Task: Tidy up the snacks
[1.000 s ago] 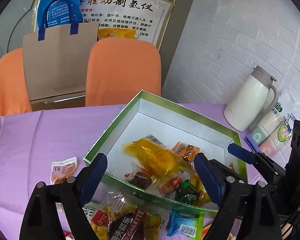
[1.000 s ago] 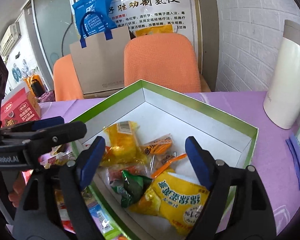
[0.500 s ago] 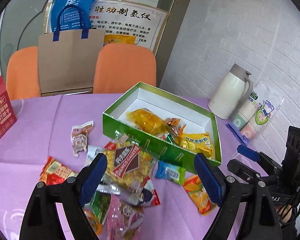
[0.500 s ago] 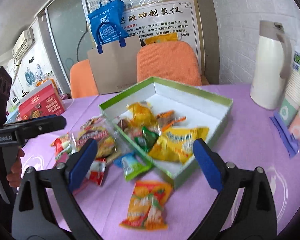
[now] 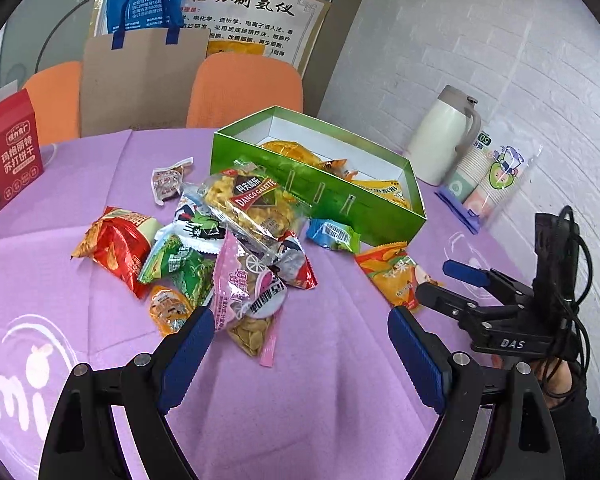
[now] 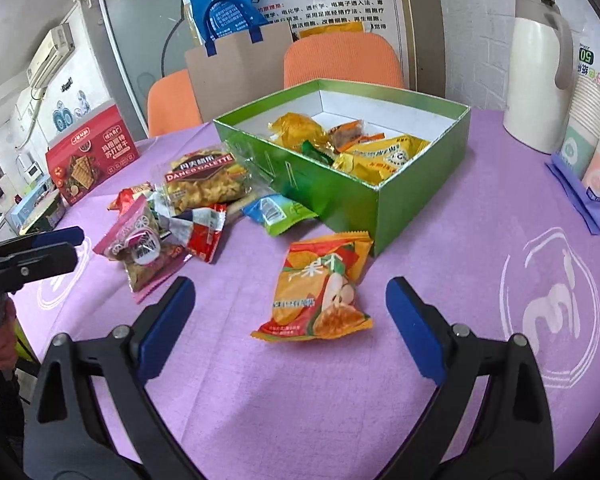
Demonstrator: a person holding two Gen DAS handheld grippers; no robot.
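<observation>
The left gripper (image 5: 300,340) and the right gripper (image 6: 290,304) both hang above the table, jaws spread wide and empty, each gripped from behind by a hand.

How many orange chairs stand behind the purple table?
2. One orange chair is directly behind the green box; the other chair is further left, partly hidden by the brown paper bag.

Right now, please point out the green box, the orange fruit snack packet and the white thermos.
green box (image 6: 340,196), right wrist view, near outer wall.
orange fruit snack packet (image 6: 320,288), right wrist view, middle of its front.
white thermos (image 6: 534,80), right wrist view, body.
</observation>
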